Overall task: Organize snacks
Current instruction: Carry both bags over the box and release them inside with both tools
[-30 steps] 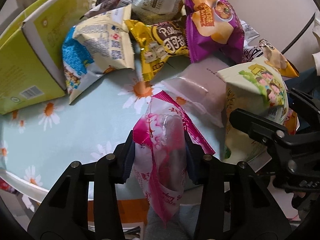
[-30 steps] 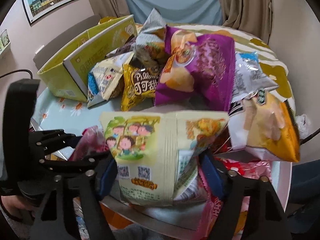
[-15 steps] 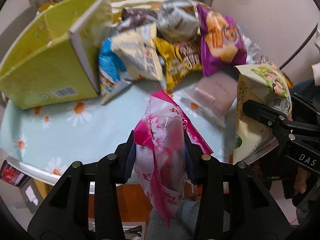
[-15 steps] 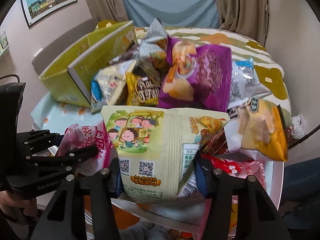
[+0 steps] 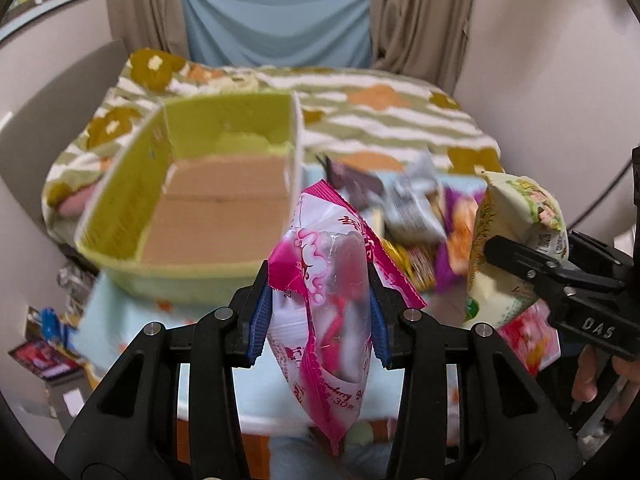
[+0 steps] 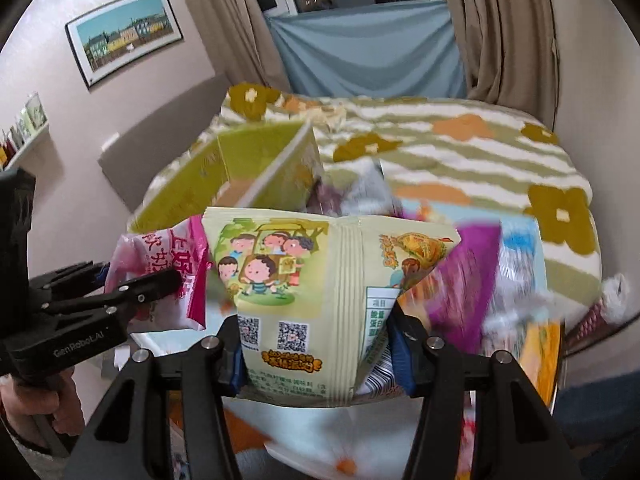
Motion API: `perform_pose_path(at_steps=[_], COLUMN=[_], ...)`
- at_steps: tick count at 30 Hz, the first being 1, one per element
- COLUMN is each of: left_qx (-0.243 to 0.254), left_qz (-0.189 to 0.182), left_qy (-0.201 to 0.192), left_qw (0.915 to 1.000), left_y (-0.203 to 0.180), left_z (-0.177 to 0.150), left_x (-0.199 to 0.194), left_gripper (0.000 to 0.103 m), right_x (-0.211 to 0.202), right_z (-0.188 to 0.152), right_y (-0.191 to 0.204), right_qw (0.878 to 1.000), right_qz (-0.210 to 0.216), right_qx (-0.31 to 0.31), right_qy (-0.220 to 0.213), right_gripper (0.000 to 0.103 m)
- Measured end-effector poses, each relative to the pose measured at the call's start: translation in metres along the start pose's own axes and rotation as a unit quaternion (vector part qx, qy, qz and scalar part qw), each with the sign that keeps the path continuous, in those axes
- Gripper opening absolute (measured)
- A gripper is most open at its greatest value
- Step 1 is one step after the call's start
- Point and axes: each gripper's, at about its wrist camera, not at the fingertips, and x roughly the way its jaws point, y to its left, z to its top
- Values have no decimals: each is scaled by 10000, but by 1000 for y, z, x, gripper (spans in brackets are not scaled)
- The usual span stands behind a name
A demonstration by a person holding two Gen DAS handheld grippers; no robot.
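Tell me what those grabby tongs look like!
Both tongs, left and right, are black plastic frames with silver screws and ribbed blue pads on the inner faces. White letters are printed on their bodies. A bare hand grips the left handle; no sleeve shows clearly.

Motion blur smears the snack pile (image 5: 420,224) beyond reading.

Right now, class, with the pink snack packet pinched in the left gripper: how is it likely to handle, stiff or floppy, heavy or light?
Probably floppy: the pink snack packet droops below the left gripper and creases at the pads. Likely light: a pinch at its middle holds it up. Its glossy film may be slippery.
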Motion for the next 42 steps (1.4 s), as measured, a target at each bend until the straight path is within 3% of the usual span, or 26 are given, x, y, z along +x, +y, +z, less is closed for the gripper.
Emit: perform_pose_path(at_steps=[8, 14, 21, 23, 24, 25, 26, 27, 33, 37, 42], left_qx=[-100, -137, 94, 34, 24, 24, 18, 10, 142, 178, 120], left_qz=[204, 221, 74, 50, 78, 161, 236, 271, 425, 656, 705], left_qy=[-160, 95, 559, 660, 690, 707, 655, 534, 498, 413, 418], left_qw=[9996, 9996, 9984, 9978, 9976, 9974, 9976, 9982, 9978, 9968, 9966], left_y=[84, 145, 172, 177, 179, 180, 181, 182, 186, 188, 199], left_z=[82, 132, 146, 148, 148, 149, 148, 147, 143, 139, 139], left_x=[36, 103, 183, 196, 200, 203, 201, 195, 169, 149, 140], left_gripper=[41, 41, 41, 46, 60, 88, 99, 103, 103, 103, 103], right_x=[42, 102, 166, 177, 181, 184, 187, 190, 194, 196, 222], right_z=[85, 138, 160, 161, 164, 166, 169, 171, 182, 191, 207], right_y=[45, 76, 93, 97, 99, 100, 102, 102, 106, 113, 127], right_qw=[9999, 9999, 9989, 9983, 9981, 9980, 9979, 9978, 9981, 9986, 9977], right_qz=[33, -103, -315, -342, -353, -366, -376, -376, -362, -97, 49], right_qx=[-28, -3, 277, 316, 309, 287, 263, 251, 80, 99, -101], right_qy=[-122, -85, 222, 351, 391, 423, 452, 483, 495, 503, 669], right_gripper=[51, 51, 51, 51, 51, 51, 51, 51, 51, 51, 53])
